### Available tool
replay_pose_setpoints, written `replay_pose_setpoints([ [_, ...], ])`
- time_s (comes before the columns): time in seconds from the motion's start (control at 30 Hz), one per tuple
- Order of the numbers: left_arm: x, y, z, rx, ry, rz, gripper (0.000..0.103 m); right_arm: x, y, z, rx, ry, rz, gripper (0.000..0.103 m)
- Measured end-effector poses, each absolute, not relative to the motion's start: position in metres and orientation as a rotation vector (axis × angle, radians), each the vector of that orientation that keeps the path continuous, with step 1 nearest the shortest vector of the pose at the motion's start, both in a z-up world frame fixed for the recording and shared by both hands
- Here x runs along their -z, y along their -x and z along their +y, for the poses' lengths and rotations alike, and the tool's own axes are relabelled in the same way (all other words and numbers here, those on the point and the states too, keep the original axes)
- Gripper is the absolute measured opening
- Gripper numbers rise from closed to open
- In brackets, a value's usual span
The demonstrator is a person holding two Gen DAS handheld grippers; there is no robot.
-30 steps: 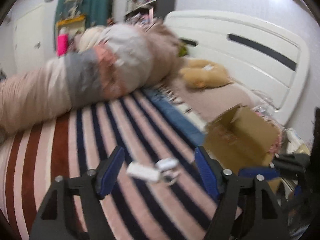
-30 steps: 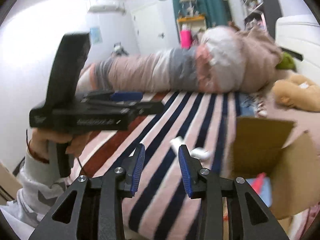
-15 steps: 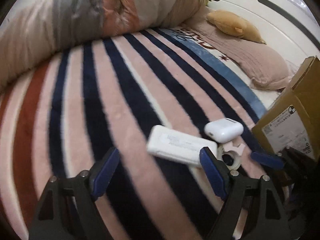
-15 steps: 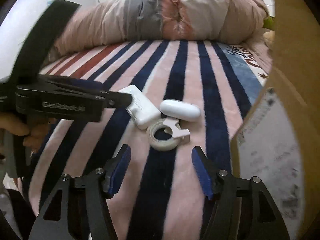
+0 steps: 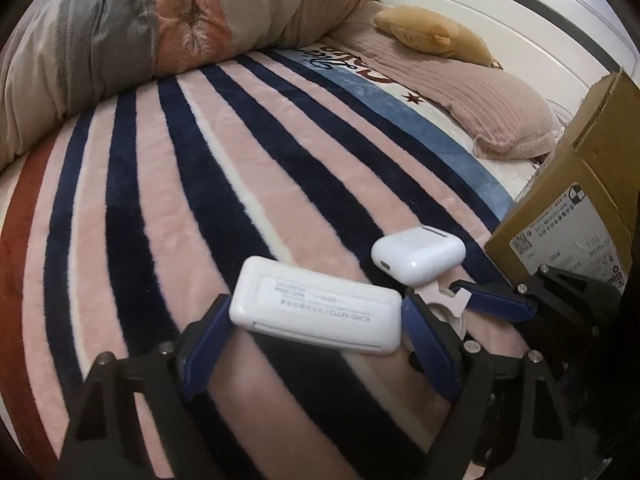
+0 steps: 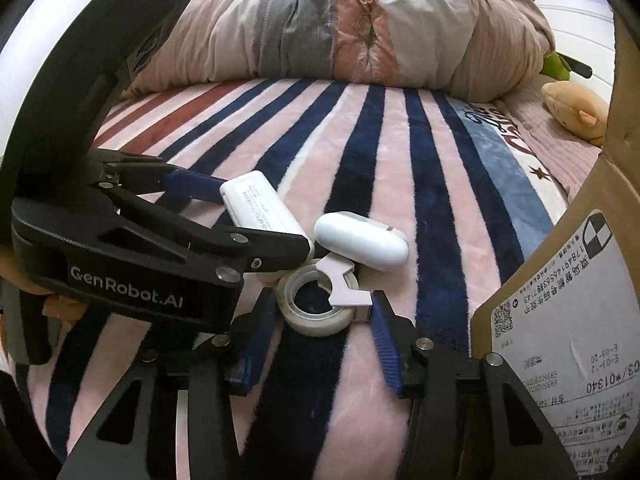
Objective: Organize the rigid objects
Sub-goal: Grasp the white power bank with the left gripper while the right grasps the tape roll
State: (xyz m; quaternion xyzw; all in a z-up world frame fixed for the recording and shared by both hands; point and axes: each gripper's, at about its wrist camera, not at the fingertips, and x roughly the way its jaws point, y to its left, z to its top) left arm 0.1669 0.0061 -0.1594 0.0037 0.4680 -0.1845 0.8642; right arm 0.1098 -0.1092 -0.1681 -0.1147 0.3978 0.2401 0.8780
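3 white items (image 6: 260, 210) lie beside the cardboard box (image 6: 560, 320)

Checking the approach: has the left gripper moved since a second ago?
Yes. The left gripper has come down toward the striped blanket; its jaws, just opening, now straddle the white power bank lying there.

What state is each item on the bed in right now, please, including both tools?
Earbud case: lid closed.
Cardboard box: flap raised.
Tape roll: lying flat.
White pack: lying label-up.
Left tool: open, just been opening, straddling white pack.
Right tool: open, just been closing around tape roll.
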Motion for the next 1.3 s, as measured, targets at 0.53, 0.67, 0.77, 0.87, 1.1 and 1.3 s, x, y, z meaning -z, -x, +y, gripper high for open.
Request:
replay_pose_setpoints([
  [0.53,0.157,-0.156,0.008,0.345,-0.034,0.966,0.088,0.151,-0.062,-0.125,-0.607,0.243,0.844,0.042],
  [0.67,0.17,-0.166,-0.013,0.294,-0.138,0.981,0.094,0.154,-0.061,-0.125,-0.61,0.245,0.85,0.042],
  [0.77,0.167,-0.164,-0.011,0.3,-0.139,0.957,0.085,0.155,-0.061,-0.125,-0.612,0.245,0.851,0.042],
  [0.87,0.162,-0.163,0.001,0.292,-0.091,0.951,0.085,0.153,-0.062,-0.125,-0.615,0.236,0.846,0.042],
  [1.1,0.116,-0.137,0.035,0.237,-0.036,0.882,0.085,0.124,-0.048,-0.121,-0.654,0.237,0.785,0.042],
  [1.3,0.041,-0.087,0.052,0.272,0.047,0.778,0.085,0.061,-0.014,-0.122,-0.727,0.236,0.643,0.042],
])
